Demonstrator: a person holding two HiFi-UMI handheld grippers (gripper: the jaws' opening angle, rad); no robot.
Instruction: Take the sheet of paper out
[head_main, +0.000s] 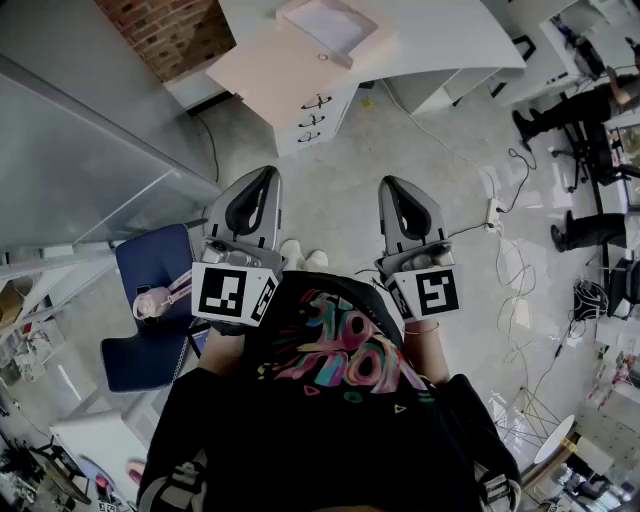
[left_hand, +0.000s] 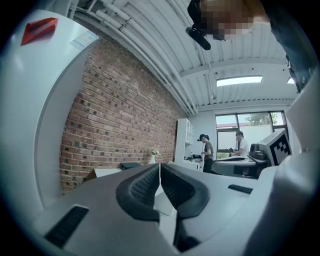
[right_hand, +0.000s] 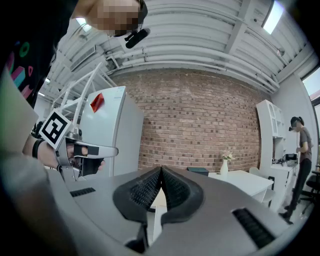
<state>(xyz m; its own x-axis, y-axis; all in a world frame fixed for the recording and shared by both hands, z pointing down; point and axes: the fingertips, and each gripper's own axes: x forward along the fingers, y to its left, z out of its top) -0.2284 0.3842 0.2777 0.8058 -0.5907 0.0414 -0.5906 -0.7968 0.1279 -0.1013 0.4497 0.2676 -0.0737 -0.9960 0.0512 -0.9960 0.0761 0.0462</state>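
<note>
Head view: left gripper (head_main: 266, 175) and right gripper (head_main: 391, 184) were held level, each with its jaws pressed together on nothing.
They hung side by side over the floor. Well ahead of them, the sheet of paper (head_main: 328, 24), white and flat, lay in a shallow tray (head_main: 345, 58) on the pale drawer cabinet (head_main: 268, 78).

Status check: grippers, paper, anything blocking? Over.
Left gripper, right gripper: jaws shut, empty. Sheet of paper apparently in tray atop drawer unit ahead, untouched. Blue chair left, off the path.
</note>
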